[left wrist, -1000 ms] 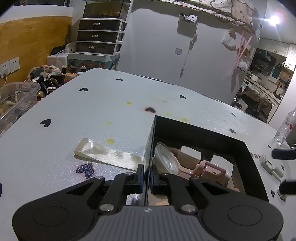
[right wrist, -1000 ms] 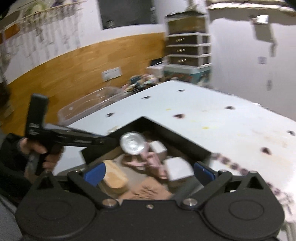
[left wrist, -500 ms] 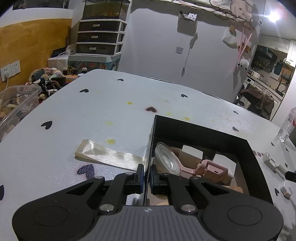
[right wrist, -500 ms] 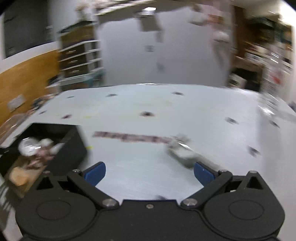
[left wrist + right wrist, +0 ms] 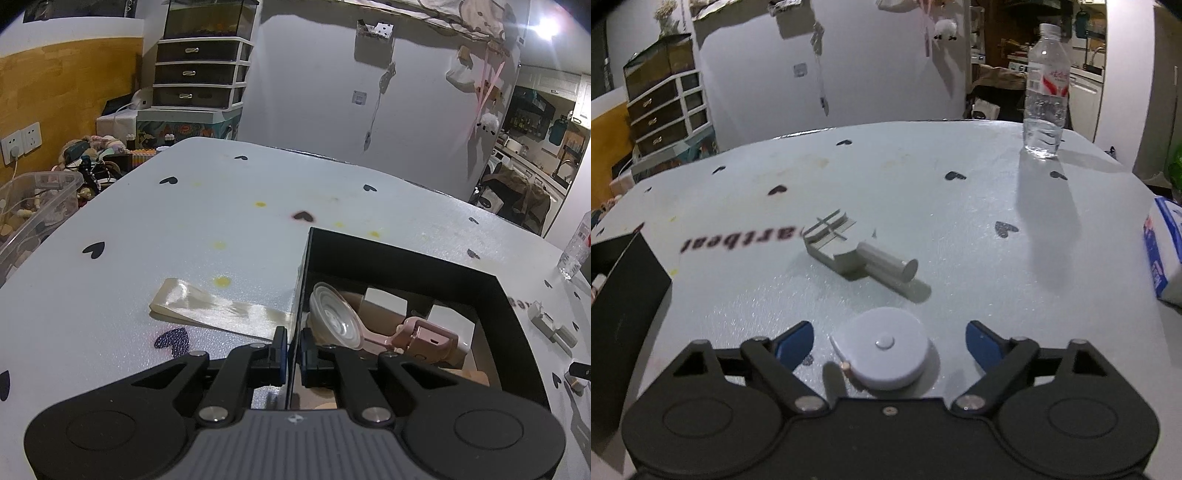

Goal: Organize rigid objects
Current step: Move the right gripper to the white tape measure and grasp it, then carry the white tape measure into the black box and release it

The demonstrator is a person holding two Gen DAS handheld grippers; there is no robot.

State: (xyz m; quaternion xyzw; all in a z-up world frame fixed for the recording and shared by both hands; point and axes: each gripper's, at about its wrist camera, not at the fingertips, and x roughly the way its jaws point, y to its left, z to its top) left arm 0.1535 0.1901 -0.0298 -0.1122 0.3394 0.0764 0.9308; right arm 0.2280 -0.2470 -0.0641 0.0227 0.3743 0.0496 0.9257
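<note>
Left wrist view: left gripper (image 5: pixel 291 347) at bottom centre, clamped on the near wall of the black box (image 5: pixel 513 332), lower right.
Right wrist view: right gripper (image 5: pixel 889 341) closing, pads clear of the round tape measure (image 5: pixel 886 349) between them; grey part (image 5: pixel 857 254) mid-frame.

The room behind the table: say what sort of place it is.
Probably a lived-in home, a living or dining area. A plastic drawer unit stands by the wall, a kitchen opens at the back, and a clear bin holds odds and ends.
</note>
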